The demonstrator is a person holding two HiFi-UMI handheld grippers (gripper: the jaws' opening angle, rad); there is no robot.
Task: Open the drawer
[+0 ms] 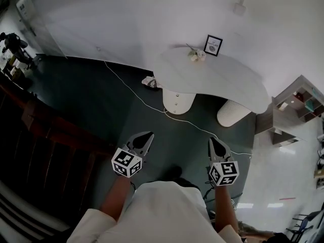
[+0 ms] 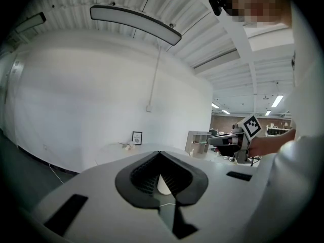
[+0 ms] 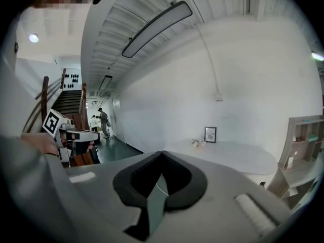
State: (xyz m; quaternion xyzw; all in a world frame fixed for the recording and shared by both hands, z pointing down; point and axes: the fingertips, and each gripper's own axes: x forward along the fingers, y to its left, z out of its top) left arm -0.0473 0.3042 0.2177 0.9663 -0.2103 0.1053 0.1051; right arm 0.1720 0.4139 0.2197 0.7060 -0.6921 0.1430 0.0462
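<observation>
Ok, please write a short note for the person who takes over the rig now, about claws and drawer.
Left claw: shut, empty. Right claw: shut, empty.
Both are over the dark floor, apart from the white table.
Drawer: none plainly visible; maybe in the table's round pedestal.
Done: nothing. Left: go to it, grip the handle, pull the drawer open.

A white curved surface (image 1: 217,80) carries a framed picture (image 1: 213,45) by the wall, with a small pale sprig (image 1: 196,55) just left of the picture.
</observation>
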